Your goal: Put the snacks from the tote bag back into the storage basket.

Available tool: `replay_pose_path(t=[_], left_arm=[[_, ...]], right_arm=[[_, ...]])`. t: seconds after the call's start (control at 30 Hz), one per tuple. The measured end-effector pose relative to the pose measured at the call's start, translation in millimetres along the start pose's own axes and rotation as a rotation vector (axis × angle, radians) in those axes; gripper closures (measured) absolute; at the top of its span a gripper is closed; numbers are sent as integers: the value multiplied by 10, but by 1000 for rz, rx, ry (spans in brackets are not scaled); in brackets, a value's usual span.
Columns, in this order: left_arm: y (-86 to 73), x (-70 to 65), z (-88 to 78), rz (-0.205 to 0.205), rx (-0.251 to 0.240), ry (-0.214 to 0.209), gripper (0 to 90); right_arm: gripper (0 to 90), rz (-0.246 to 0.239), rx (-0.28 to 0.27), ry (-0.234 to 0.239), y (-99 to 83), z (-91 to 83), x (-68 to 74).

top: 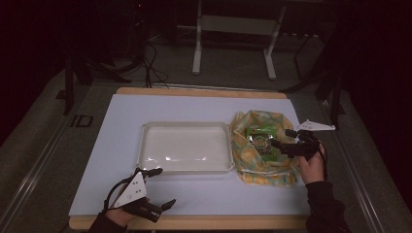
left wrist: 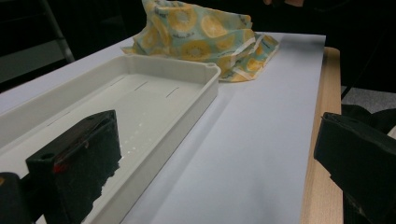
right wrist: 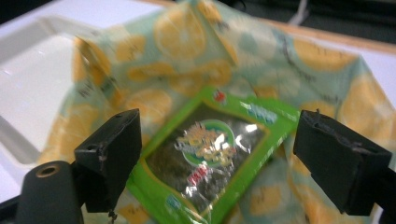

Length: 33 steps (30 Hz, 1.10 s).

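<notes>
On white mat: one tray (top: pixel 186 147), one lemon-print bag (top: pixel 262 167), one green packet (top: pixel 261 141) inside. Right gripper (top: pixel 283 139) over packet, jaws apart. Left gripper (top: pixel 159 188) at near edge, jaws apart, empty.

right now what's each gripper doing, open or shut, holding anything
left gripper: open, holding nothing, beside the white plastic tray.
right gripper: open, holding nothing, over the green foil snack packet in the lemon-print cloth bag.
</notes>
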State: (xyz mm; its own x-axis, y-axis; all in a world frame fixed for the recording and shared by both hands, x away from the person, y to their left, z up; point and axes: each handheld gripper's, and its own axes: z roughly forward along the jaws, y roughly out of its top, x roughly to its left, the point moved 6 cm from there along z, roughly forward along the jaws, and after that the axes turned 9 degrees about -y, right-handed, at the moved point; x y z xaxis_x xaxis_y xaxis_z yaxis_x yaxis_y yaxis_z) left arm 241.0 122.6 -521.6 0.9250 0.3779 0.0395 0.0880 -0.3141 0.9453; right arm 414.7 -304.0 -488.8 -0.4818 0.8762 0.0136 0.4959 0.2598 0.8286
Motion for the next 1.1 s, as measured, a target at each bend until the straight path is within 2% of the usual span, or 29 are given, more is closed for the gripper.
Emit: replay_pose_path(t=[0.07,0.1,0.33,0.43,0.47,0.5,0.57,0.6,0.77,0.97,1.1], left_arm=[[-1,0,2,-1,1,-1,11],[-1,-1,2,-1,1,-2,11],[-4,-4,6,1,6,-4,11],[-4,-5,8,2,7,-4,11],[-4,-5,9,3,7,-4,11],[-4,-7,9,3,8,-4,11],[-6,-8,12,2,8,-5,11],[-6,-8,13,2,9,-5,11],[-9,-8,17,2,11,-5,11],[-10,-10,18,2,12,-5,11],[-11,-10,21,1,12,-6,11]], right_arm=[[123,0,18,-5,-21,26,-1],[123,4,34,-22,-37,44,-8],[112,71,77,-5,-87,121,15],[196,90,114,-9,-110,152,7],[254,87,126,-38,-117,159,-9],[328,97,142,-40,-123,169,-20],[401,121,162,-48,-133,194,-51],[440,131,176,-36,-141,210,-58],[546,169,229,-40,-170,299,-114],[588,236,281,-39,-209,377,-178],[586,254,305,-51,-234,414,-202]])
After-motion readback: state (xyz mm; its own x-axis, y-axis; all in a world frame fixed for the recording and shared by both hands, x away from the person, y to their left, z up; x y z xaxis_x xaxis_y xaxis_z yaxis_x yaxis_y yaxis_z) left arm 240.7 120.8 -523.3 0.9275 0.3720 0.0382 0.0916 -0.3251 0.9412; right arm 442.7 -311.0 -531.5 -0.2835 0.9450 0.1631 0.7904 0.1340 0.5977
